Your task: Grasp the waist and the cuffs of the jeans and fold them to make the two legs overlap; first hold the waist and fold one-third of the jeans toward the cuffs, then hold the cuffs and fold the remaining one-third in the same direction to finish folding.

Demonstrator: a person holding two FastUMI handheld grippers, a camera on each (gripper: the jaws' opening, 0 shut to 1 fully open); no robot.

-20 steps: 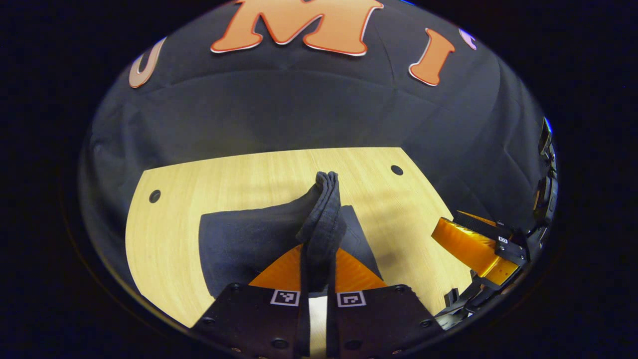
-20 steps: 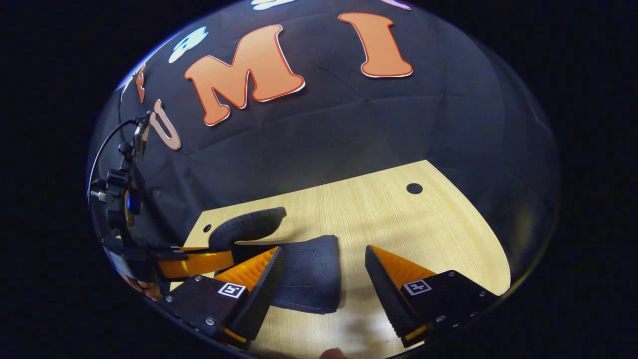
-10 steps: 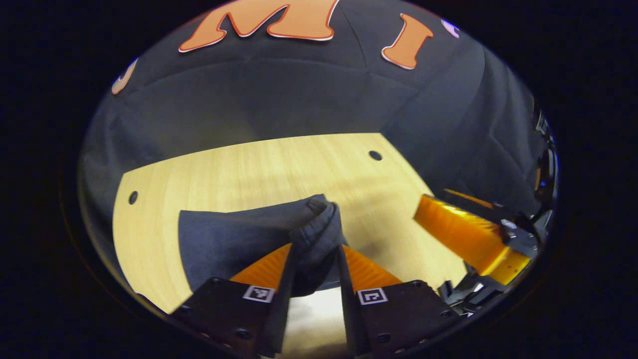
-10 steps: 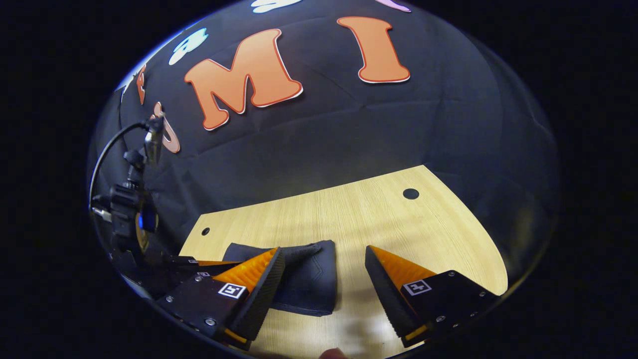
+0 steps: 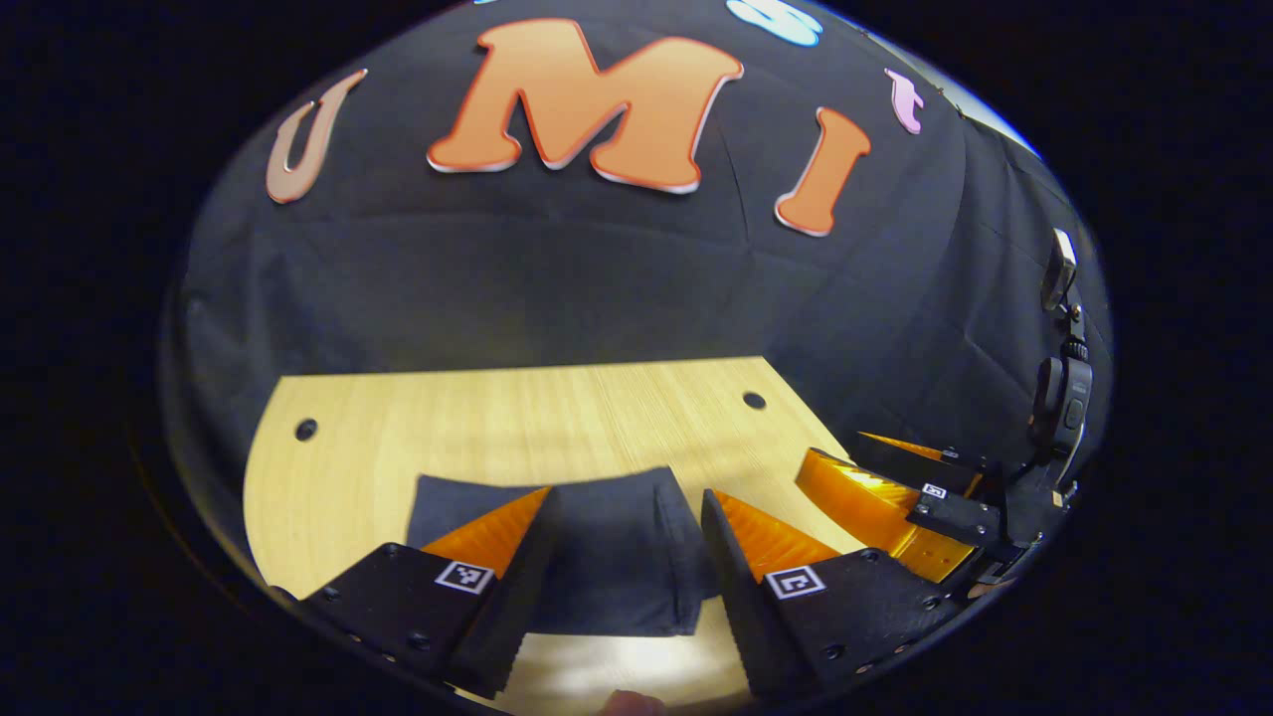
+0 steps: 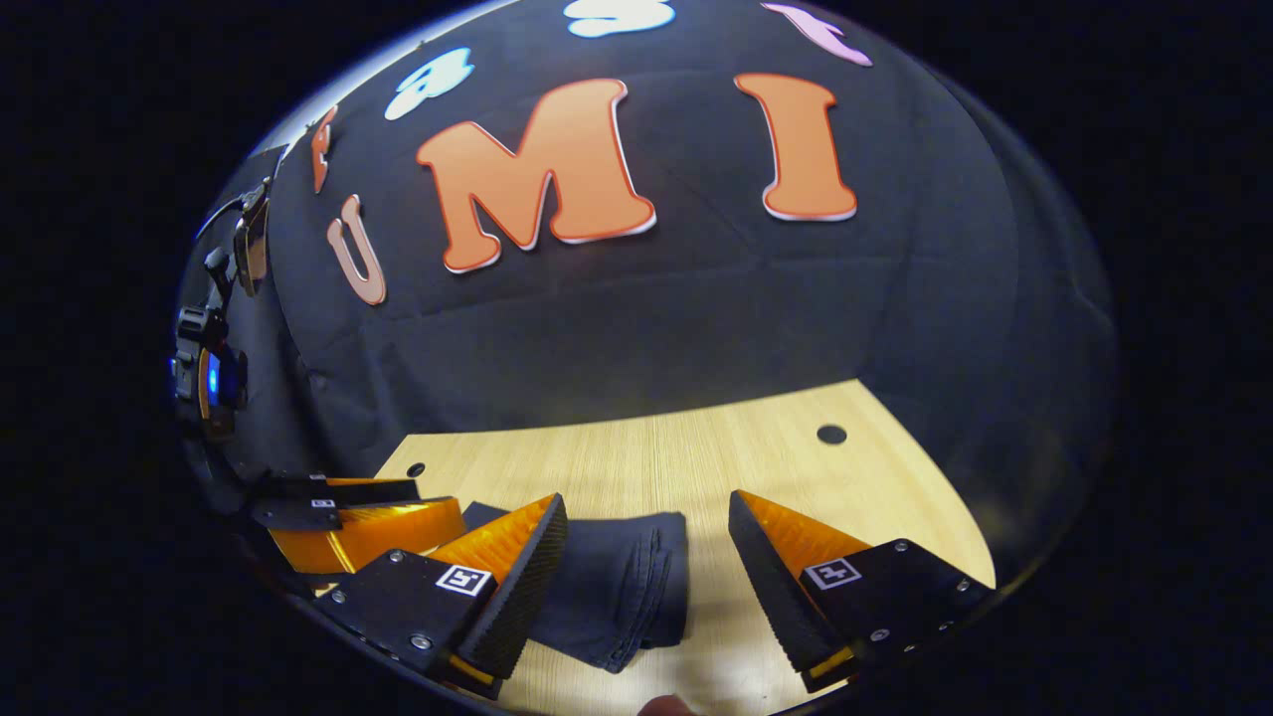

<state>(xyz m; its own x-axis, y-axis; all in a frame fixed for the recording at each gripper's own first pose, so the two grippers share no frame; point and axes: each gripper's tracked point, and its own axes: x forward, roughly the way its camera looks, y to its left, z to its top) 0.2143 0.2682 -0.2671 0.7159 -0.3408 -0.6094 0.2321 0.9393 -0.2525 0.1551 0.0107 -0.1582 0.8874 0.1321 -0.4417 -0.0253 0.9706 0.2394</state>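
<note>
The dark jeans [image 5: 607,557] lie folded in a flat, compact stack on the wooden table [image 5: 517,418]. My left gripper [image 5: 629,507] stands open just above the stack, nothing between its fingers. In the right gripper view the folded jeans [image 6: 622,587] show layered edges at their right side. My right gripper [image 6: 646,512] is open too, hovering over that end of the stack. The right gripper [image 5: 895,497] also shows at the right of the left gripper view, and the left gripper [image 6: 348,522] shows at the left of the right gripper view.
The light wooden table has small round holes [image 5: 754,400] [image 5: 305,429] near its far corners and another hole [image 6: 830,434] in the right gripper view. Black cloth wall [image 5: 557,288] rises right behind the table's far edge.
My left gripper lowered the held end of the jeans onto the stack, opened and let go. The jeans now lie flat. Both grippers have drawn back and tilted up a little.
</note>
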